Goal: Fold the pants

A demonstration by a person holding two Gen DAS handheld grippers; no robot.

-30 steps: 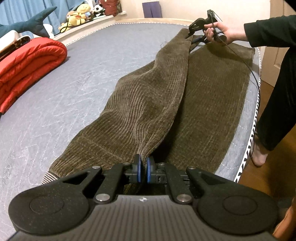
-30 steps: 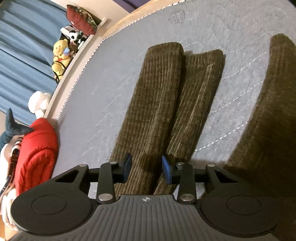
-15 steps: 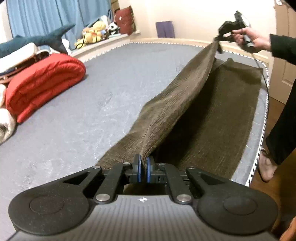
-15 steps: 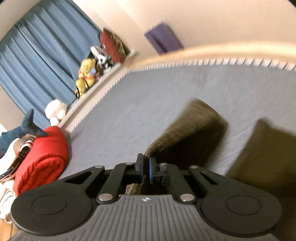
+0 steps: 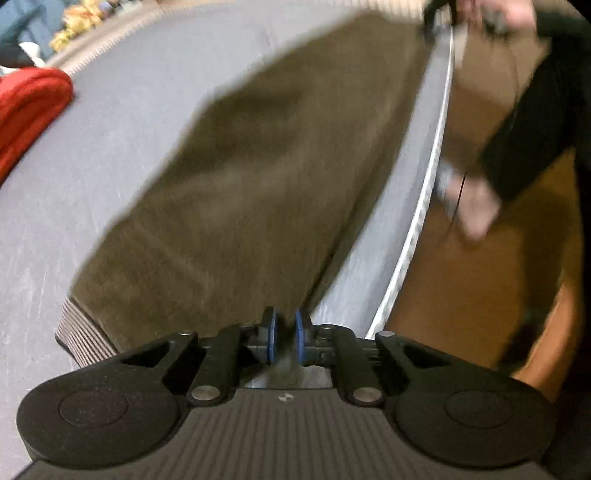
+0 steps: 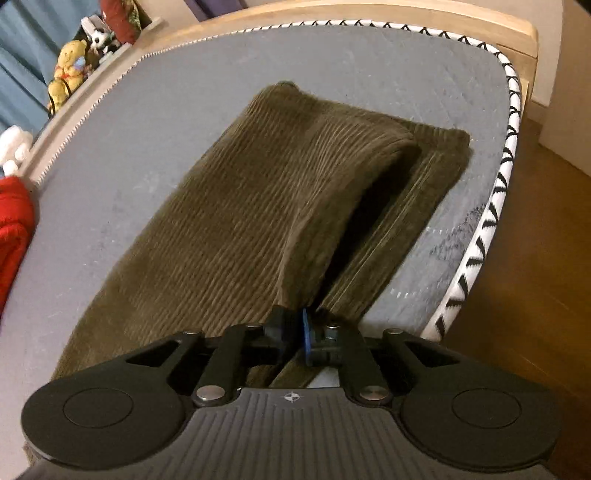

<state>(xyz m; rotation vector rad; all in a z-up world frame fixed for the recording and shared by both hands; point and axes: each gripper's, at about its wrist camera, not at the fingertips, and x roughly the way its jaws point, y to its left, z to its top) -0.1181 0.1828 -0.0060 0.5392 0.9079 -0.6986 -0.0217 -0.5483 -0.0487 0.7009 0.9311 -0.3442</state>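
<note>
Brown corduroy pants (image 5: 258, 166) lie on the grey mattress (image 5: 74, 177), one leg laid over the other. My left gripper (image 5: 283, 341) sits at the waist end near the bed's right edge; its blue pads stand slightly apart with no cloth seen between them. This view is blurred. My right gripper (image 6: 292, 338) is shut on the upper leg's edge near the cuff end of the pants (image 6: 280, 192), with the lower leg (image 6: 417, 199) showing beside it. The right gripper also shows at the top of the left wrist view (image 5: 439, 14), in the person's hand.
A red blanket (image 5: 29, 107) lies at the left of the mattress. Stuffed toys (image 6: 68, 62) sit on the ledge by blue curtains. The mattress edge with patterned piping (image 6: 491, 221) runs on the right, wooden floor (image 6: 535, 295) beyond. The person's leg and foot (image 5: 476, 210) stand beside the bed.
Both grippers carried the lifted leg rightward over the other leg and lowered it. My left gripper's pads have parted from the cloth. The right one stays shut on the fabric.
</note>
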